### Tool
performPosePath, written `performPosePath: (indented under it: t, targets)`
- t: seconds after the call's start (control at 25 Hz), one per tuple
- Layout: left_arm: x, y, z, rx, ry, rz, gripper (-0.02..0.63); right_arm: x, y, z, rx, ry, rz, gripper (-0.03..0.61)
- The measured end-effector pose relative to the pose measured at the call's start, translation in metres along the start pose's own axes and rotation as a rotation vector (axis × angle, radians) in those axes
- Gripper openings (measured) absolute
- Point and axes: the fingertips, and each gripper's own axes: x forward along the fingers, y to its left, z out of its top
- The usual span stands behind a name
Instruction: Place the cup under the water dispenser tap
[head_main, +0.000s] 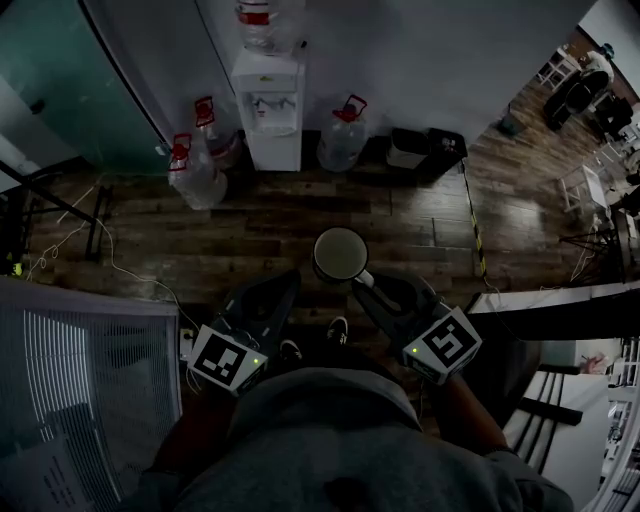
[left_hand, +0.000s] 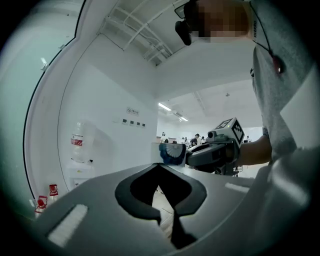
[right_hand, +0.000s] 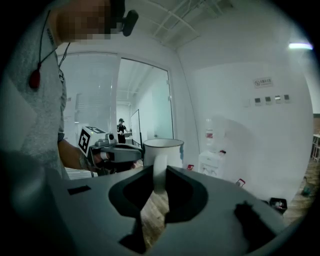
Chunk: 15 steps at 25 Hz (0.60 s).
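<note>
White cup (head_main: 340, 257), who has it?
— The right gripper (head_main: 364, 284). Its jaws squeeze the handle (right_hand: 159, 167), and the cup stands upright in the air.
— And the left gripper (head_main: 288, 278)?
— Pinched closed with nothing in it, just beside the cup.
— What is under them?
— Dark wood floor (head_main: 420, 230).
— Where is the water dispenser (head_main: 270, 115)?
— Far off by the wall (head_main: 450, 60), with big water jugs (head_main: 197, 172) on both sides. The cup is well away from it.
</note>
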Motion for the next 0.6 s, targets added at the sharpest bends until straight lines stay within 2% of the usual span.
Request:
performPosePath:
  t: [0.24, 0.44, 0.6]
  targets:
    - [0.009, 0.003, 0.003, 0.029, -0.013, 0.019, 0.008, 0.001, -0.006, 0.012, 0.001, -0.032, 0.019, 0.066]
    - [0.017, 0.008, 0.011, 0.049, -0.059, 0.041, 0.008, 0.002, -0.016, 0.014, -0.022, -0.034, 0.033, 0.066]
    - [0.027, 0.014, 0.006, 0.026, -0.027, 0.082, 0.008, 0.004, -0.031, 0.015, -0.026, -0.031, 0.055, 0.066]
